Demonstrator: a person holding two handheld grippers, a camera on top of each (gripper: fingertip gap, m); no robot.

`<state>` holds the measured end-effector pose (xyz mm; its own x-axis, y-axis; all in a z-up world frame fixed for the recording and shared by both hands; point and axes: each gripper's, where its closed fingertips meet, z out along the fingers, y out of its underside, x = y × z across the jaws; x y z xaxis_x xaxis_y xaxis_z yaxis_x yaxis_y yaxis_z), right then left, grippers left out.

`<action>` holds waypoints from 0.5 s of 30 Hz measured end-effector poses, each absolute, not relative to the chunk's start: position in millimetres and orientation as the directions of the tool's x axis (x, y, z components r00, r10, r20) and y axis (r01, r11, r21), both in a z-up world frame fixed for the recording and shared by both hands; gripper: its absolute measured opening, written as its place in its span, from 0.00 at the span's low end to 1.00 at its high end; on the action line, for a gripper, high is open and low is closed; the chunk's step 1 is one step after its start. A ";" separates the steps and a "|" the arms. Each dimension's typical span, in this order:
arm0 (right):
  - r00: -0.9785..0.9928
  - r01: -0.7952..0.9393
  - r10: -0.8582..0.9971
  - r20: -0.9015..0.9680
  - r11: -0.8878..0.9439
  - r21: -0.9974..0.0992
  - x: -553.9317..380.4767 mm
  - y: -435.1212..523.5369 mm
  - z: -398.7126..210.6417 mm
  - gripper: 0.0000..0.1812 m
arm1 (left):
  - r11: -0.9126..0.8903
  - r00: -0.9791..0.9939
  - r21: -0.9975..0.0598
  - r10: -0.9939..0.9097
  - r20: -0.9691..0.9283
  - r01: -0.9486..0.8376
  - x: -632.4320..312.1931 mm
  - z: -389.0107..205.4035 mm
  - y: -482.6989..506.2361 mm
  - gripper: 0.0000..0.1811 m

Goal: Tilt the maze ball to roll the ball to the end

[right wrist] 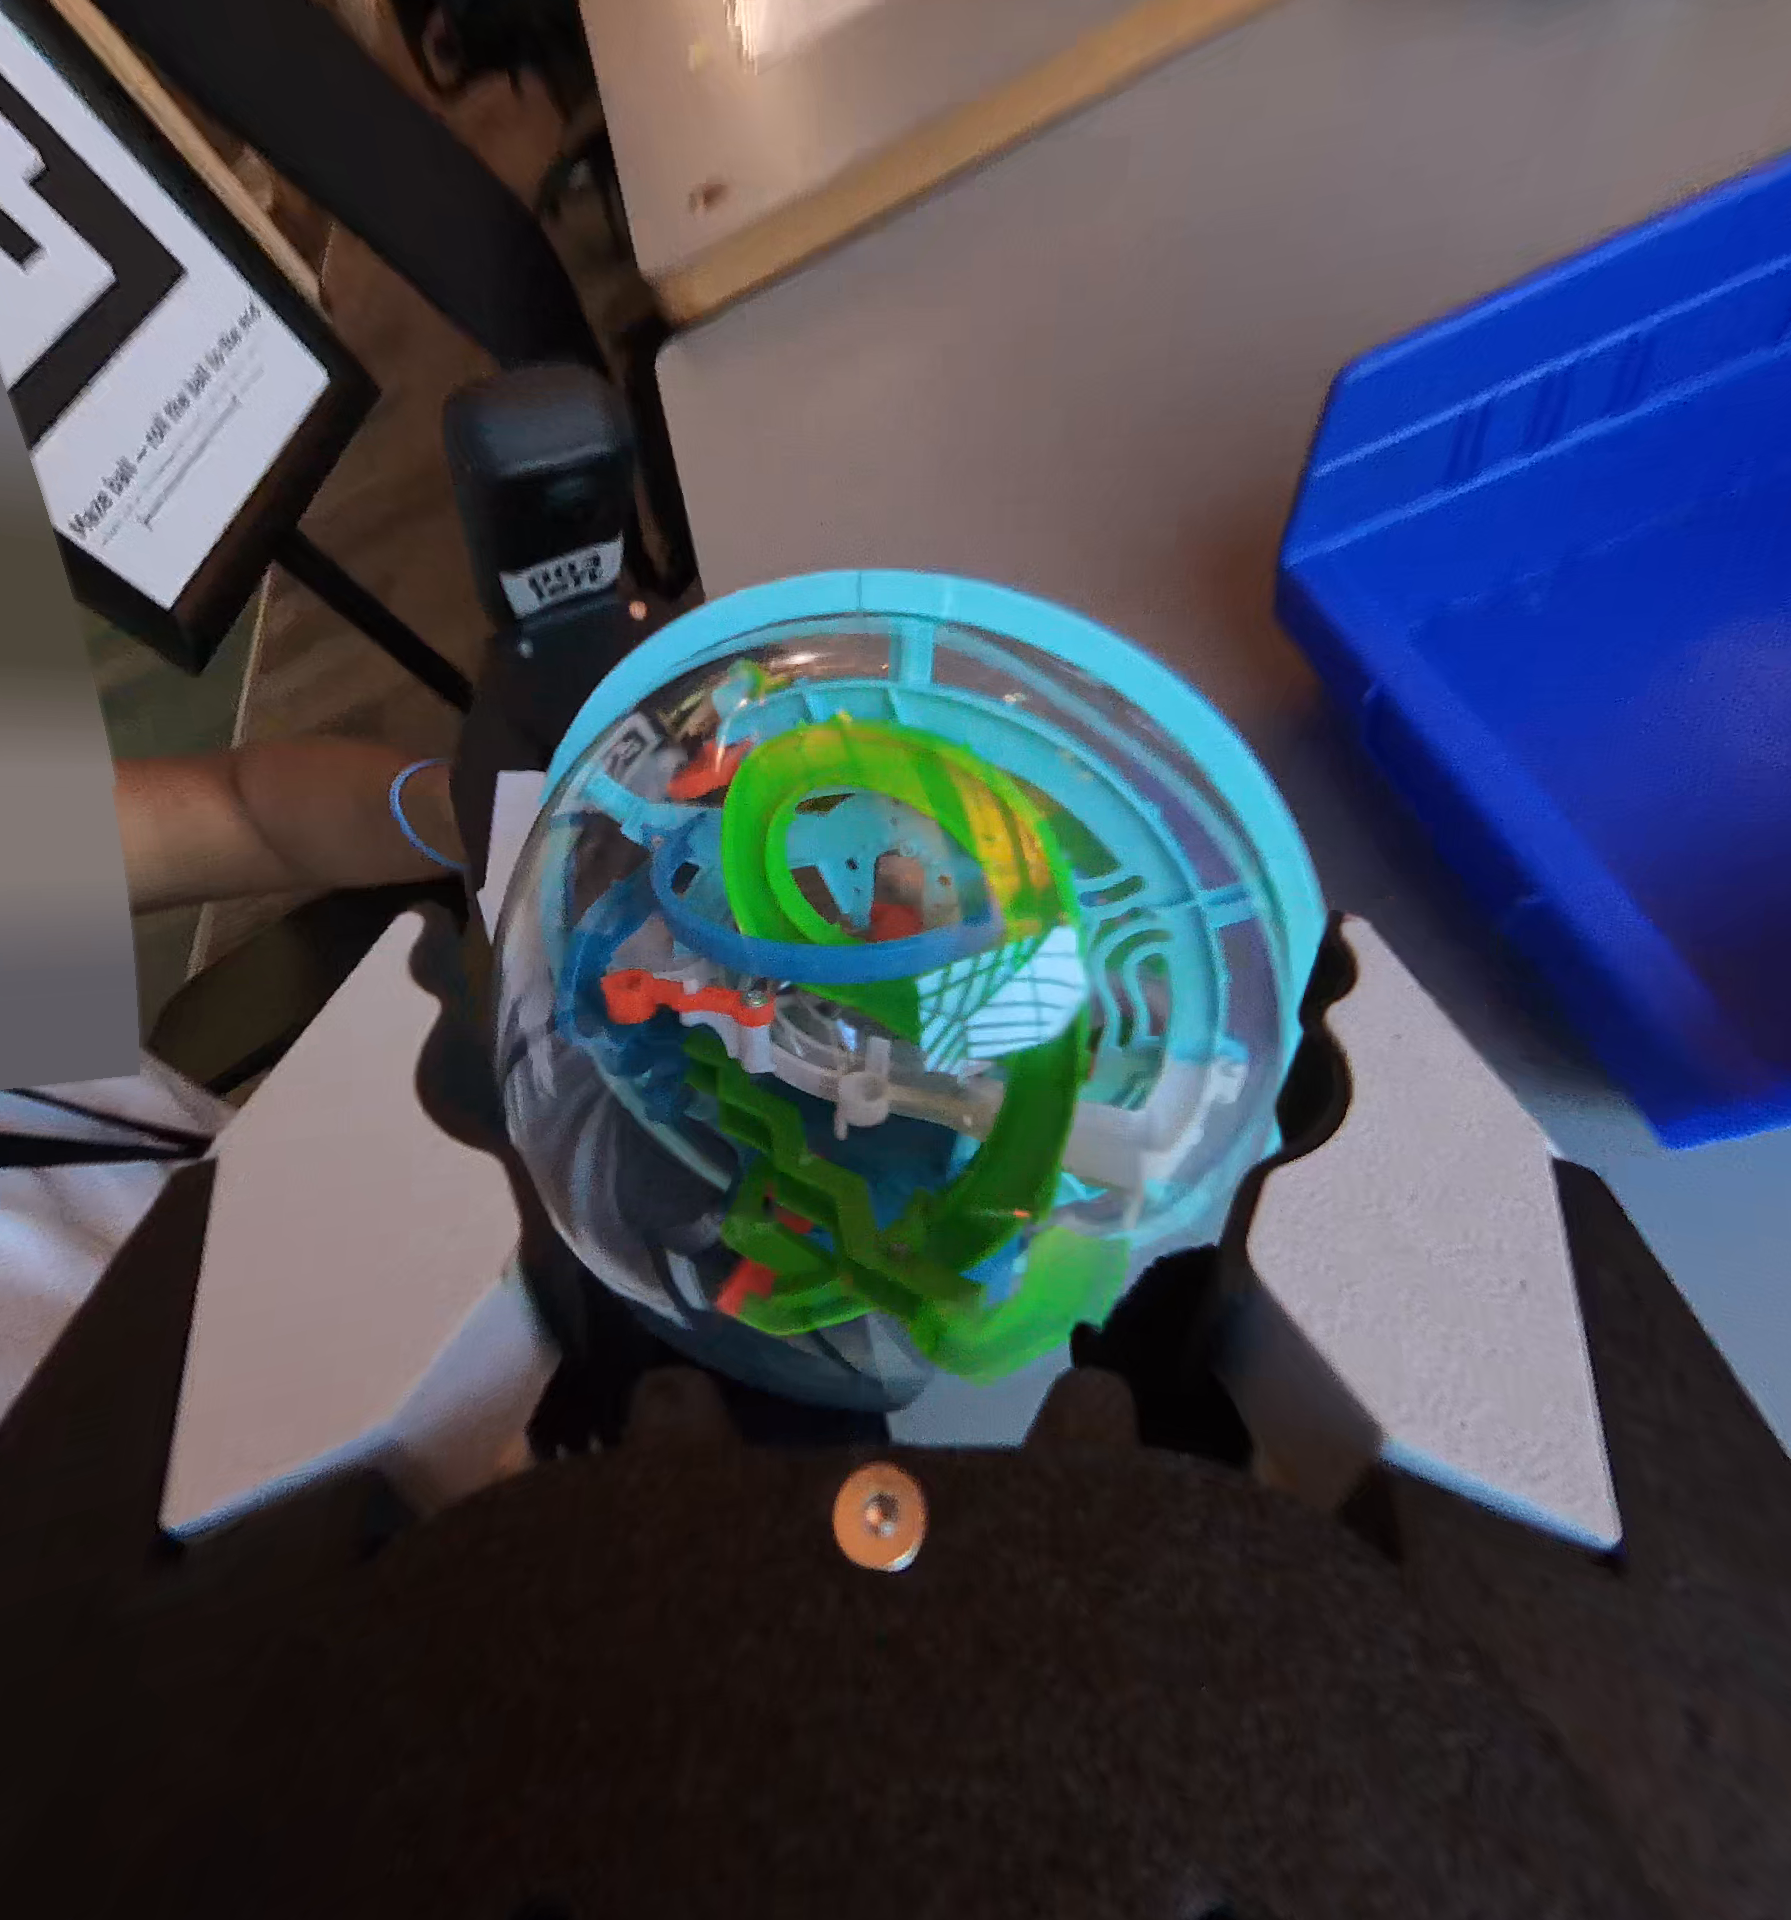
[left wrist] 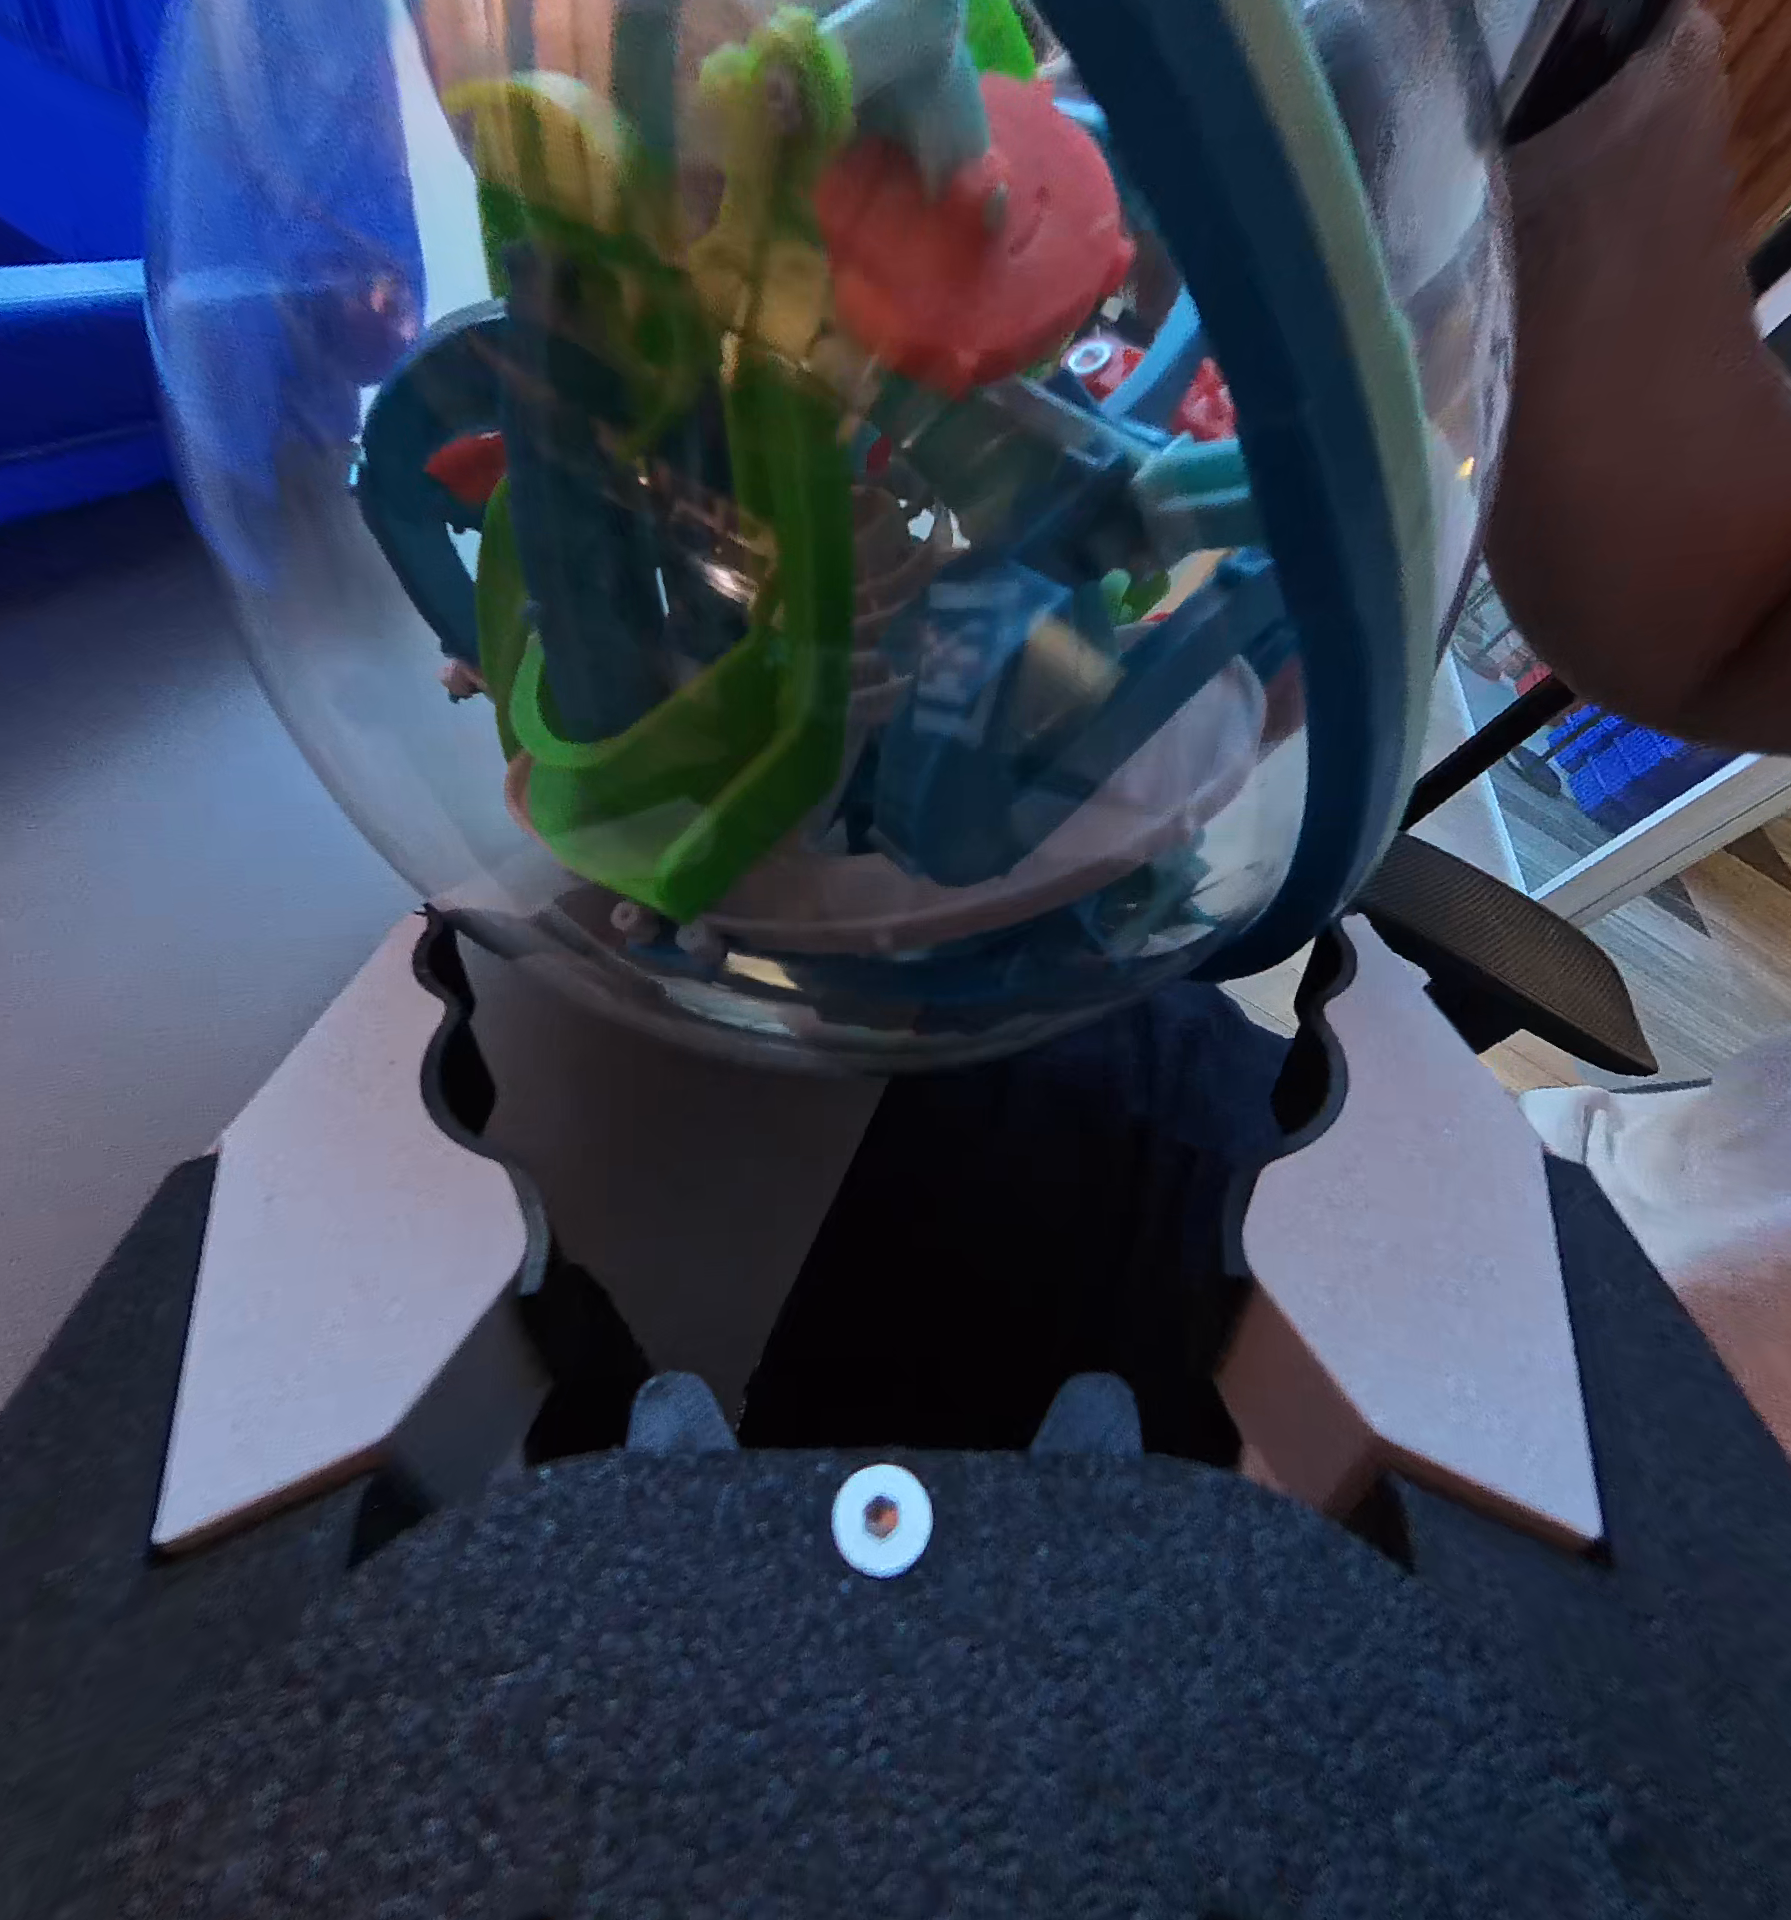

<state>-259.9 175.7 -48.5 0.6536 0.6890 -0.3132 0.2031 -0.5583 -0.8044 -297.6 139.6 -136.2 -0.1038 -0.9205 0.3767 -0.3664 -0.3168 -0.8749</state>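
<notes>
Right gripper [right wrist: 880,1122] is clamped on the maze ball [right wrist: 901,987]: both fingers [right wrist: 1410,1226] press the clear shell from either side, ball lifted off the grey table [right wrist: 1026,416]. Turquoise equator ring sits tilted, toward the far right of the sphere. Inside I see green track, blue loop, orange bits. I can't pick out the small ball inside in either view.

Left gripper [left wrist: 880,1039]: the maze ball [left wrist: 818,520] sits at its fingertips, lower shell between the finger [left wrist: 351,1195] tips, but I can't tell whether they actually pinch it or just rest against it. Image is blurred there.

Writing: a framed sign [right wrist: 143,343] leans off the table's left edge in the right wrist view, black-and-white marker pattern plus printed lines; not repeating the text. A small label on the black device [right wrist: 548,520] behind the ball is too blurred to read. No brand readable on the ball.

View differences:
- Right wrist view only: blue bin [right wrist: 1597,675] on the table toward its right edge, open; a hand [right wrist: 278,821] with a blue band, left of the ball.
- Left wrist view only: a hand [left wrist: 1649,468] at the ball's upper right; wood floor [left wrist: 1701,935] beyond the table edge; blue shape [left wrist: 39,364] at far left, out of focus.
</notes>
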 end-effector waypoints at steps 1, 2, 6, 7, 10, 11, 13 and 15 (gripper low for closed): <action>0.654 0.237 0.685 -0.320 -0.588 -0.773 -264.7 172.8 -56.7 0.84 | -0.317 -0.104 -0.874 -0.920 0.378 -0.367 -297.6 -136.4 138.7 0.83; 0.678 0.271 0.677 -0.287 -0.593 -0.758 -265.1 173.5 -63.7 0.85 | -0.319 -0.105 -0.873 -0.919 0.380 -0.367 -297.8 -136.7 138.0 0.83; 0.685 0.274 0.687 -0.243 -0.552 -0.788 -269.2 171.2 -61.9 0.85 | -0.298 -0.109 -0.882 -0.927 0.359 -0.365 -298.7 -138.9 136.2 0.83; 0.683 0.265 0.692 -0.234 -0.533 -0.803 -269.7 170.5 -61.2 0.85 | -0.289 -0.108 -0.885 -0.931 0.349 -0.365 -299.0 -139.4 135.7 0.83; 0.673 0.266 0.713 -0.197 -0.482 -0.835 -270.3 165.5 -60.0 0.85 | -0.247 -0.097 -0.897 -0.949 0.301 -0.366 -298.6 -140.8 133.8 0.83; 0.671 0.275 0.717 -0.186 -0.474 -0.836 -269.7 163.1 -60.1 0.85 | -0.231 -0.096 -0.901 -0.954 0.283 -0.367 -298.3 -141.0 133.3 0.83; 0.669 0.292 0.725 -0.163 -0.458 -0.840 -268.4 159.3 -60.4 0.85 | -0.200 -0.094 -0.907 -0.963 0.251 -0.371 -297.7 -141.5 132.5 0.83; 0.665 0.301 0.734 -0.140 -0.434 -0.849 -268.3 156.3 -60.3 0.85 | -0.172 -0.090 -0.910 -0.971 0.220 -0.376 -297.4 -142.4 131.8 0.83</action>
<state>-268.3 156.3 -60.3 0.6648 0.7339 -0.1395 0.3005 -0.4337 -0.8495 -297.4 131.8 -142.4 -0.0896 -0.9713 0.2204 -0.3762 -0.1719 -0.9105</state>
